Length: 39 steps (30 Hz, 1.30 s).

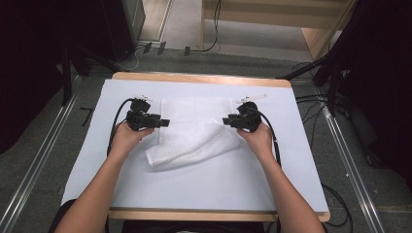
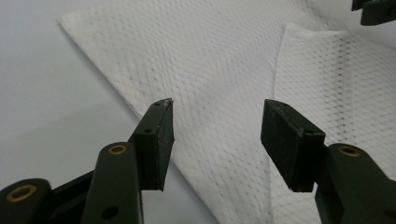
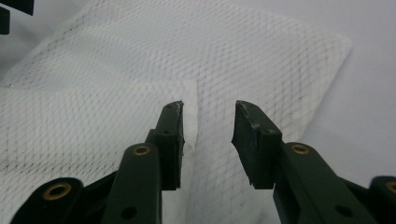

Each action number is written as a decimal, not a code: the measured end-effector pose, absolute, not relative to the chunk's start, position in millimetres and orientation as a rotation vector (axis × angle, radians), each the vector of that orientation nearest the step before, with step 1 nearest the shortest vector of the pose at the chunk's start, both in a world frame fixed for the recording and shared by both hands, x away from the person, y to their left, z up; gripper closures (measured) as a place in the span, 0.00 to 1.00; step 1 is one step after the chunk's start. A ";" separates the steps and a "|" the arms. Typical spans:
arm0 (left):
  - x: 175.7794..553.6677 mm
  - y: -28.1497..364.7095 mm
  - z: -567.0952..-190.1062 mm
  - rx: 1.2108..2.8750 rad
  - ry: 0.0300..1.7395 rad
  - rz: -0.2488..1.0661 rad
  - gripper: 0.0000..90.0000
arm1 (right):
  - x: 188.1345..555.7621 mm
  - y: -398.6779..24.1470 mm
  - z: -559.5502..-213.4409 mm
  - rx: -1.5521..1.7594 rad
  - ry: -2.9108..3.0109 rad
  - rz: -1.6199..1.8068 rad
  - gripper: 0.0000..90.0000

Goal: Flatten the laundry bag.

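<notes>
- On the table (image 1: 204, 189), the white mesh cloth (image 1: 194, 133) lies mid-fold, its near part lifted over the flat sheet between the two hands.
- Left tongs (image 1: 165, 123) stand open and empty just above the cloth's left edge; right tongs (image 1: 226, 121) are open too, gripping nothing.
- Risk: with nothing pinned, the raised fold may spring back or slump crooked.
- A regrasp could pinch both layers and drag the whole cloth askew.

No text, label, brand, number or sign can be read in any of the views.
</notes>
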<state>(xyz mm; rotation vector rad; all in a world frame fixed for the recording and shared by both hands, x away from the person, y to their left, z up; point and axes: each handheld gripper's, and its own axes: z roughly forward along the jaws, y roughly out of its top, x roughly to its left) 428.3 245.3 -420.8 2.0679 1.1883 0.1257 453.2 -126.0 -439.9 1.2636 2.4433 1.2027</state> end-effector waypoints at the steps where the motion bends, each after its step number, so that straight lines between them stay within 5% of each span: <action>1: 425.7 245.2 -420.1 2.070 1.185 0.125 0.50 | 454.9 -122.4 -441.1 1.264 2.453 1.199 0.72; 21: 411.4 261.2 -420.4 2.047 1.222 0.135 0.51 | 475.5 -87.2 -466.6 1.245 2.538 1.115 0.69; 32: 411.2 259.6 -420.9 2.052 1.216 0.132 0.51 | 467.8 -80.3 -464.5 1.144 2.540 1.004 0.99; 39: 411.9 261.2 -420.9 2.050 1.219 0.135 0.51 | 467.5 -85.8 -456.4 1.191 2.547 1.060 1.00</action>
